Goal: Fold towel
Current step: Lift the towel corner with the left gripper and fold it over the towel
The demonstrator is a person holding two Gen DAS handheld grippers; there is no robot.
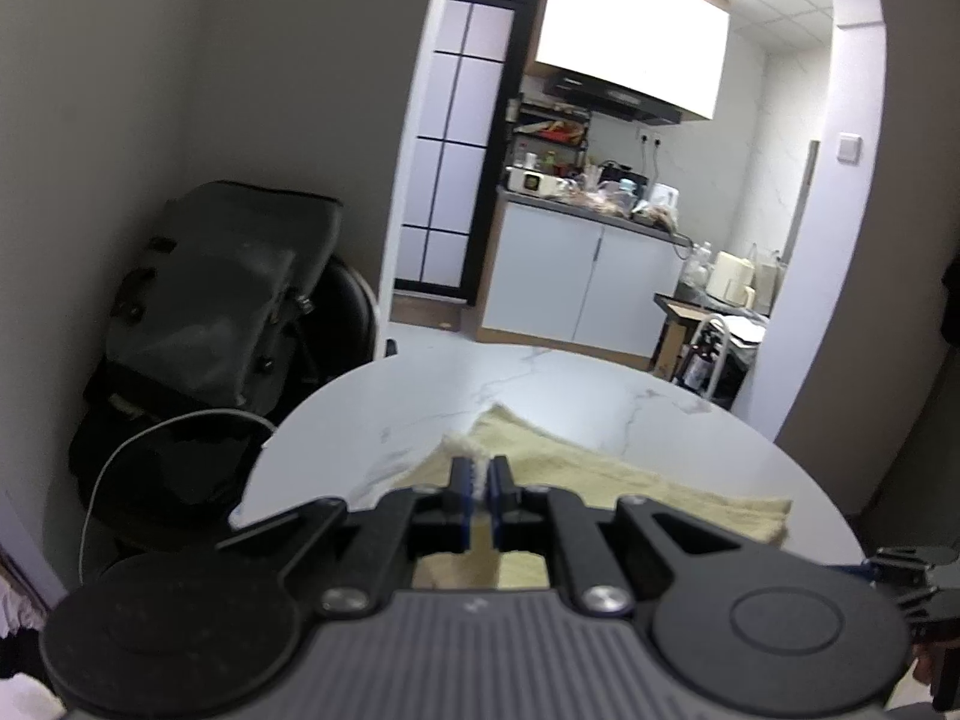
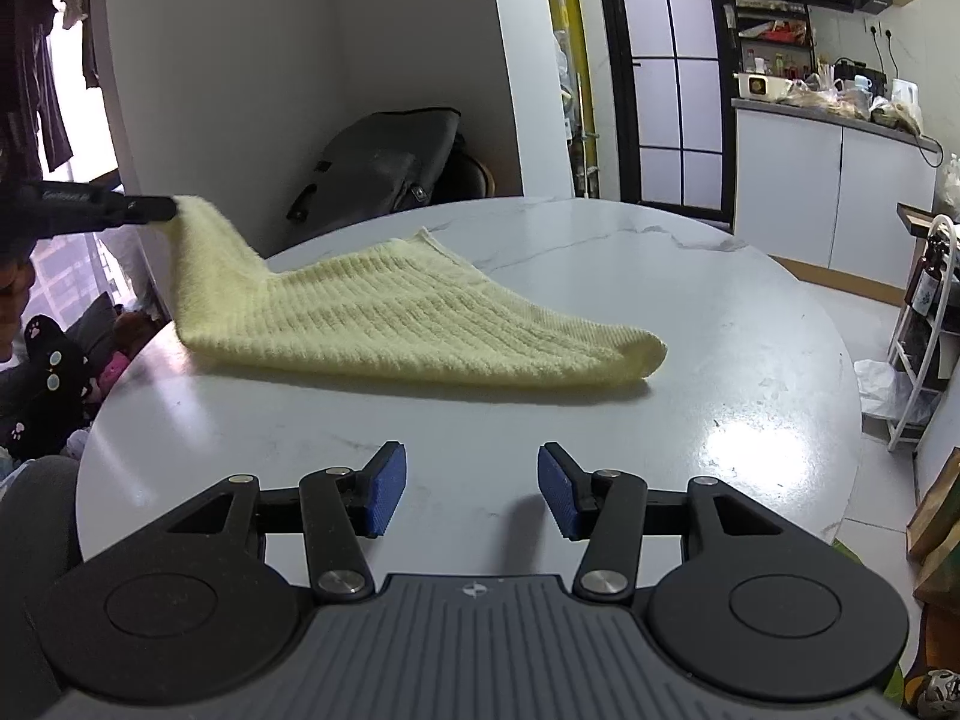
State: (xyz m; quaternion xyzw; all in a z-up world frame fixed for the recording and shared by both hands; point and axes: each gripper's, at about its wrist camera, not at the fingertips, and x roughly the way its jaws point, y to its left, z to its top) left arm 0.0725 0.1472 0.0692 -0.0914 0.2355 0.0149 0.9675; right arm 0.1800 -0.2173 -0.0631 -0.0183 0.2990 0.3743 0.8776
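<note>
A pale yellow ribbed towel lies folded on the round white marble table. Its left corner is lifted off the table, pinched by my left gripper, which enters from the left edge of the right wrist view. In the left wrist view the left gripper is shut on that towel corner, with the rest of the towel spreading to the right on the table. My right gripper hovers open over the table's near edge, short of the towel, with nothing between its blue pads.
A dark bag rests on a chair beyond the table's far left edge. A kitchen counter with white cabinets stands behind. A white wire rack is at the table's right. Plush toys lie at the left.
</note>
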